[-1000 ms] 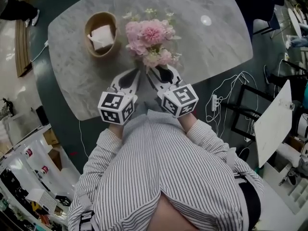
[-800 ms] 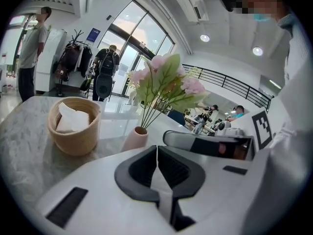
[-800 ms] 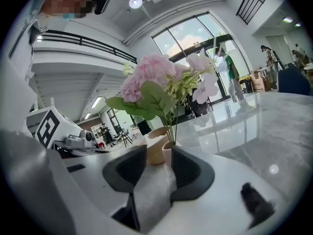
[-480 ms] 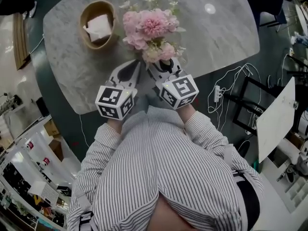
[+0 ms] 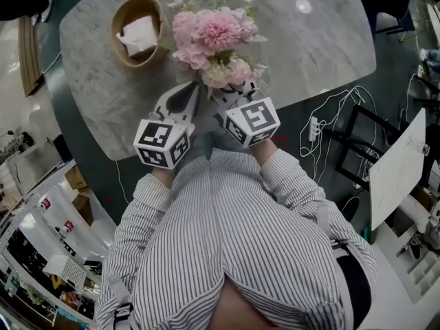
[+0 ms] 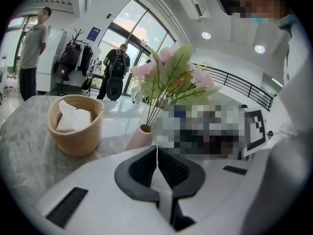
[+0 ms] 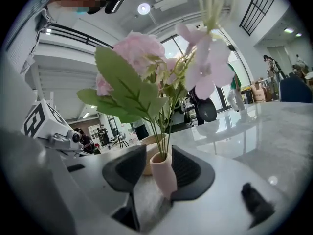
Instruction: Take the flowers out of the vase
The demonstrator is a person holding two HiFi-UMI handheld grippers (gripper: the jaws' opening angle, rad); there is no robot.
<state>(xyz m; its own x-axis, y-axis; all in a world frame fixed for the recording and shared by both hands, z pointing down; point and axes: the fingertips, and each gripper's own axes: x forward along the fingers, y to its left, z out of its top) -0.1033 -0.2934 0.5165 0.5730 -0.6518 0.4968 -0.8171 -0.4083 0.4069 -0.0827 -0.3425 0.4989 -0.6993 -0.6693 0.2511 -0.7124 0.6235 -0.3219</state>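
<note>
A bunch of pink flowers [image 5: 213, 40] with green leaves stands in a small pink vase [image 7: 164, 176] on the marble table [image 5: 323, 53]. My right gripper [image 7: 157, 153] is open, and the vase stands upright between its jaws, close against the right pad [image 7: 188, 168]. In the head view the right gripper [image 5: 232, 95] reaches in under the blooms, which hide the vase. My left gripper [image 6: 156, 148] is shut on nothing, its pads meeting in a thin line. It sits just left of the vase [image 6: 140, 137], short of it, seen in the head view as the left gripper [image 5: 191, 91].
A woven basket [image 5: 139, 31] holding white napkins stands to the left of the flowers. A small round disc [image 5: 303, 5] lies far right on the table. The table's near edge runs just below both grippers. Cables [image 5: 323, 119] and a dark frame lie on the floor to the right.
The right gripper's jaws have opened wider and moved forward under the flowers, so the vase now stands between them. The left gripper has stayed where it was.
</note>
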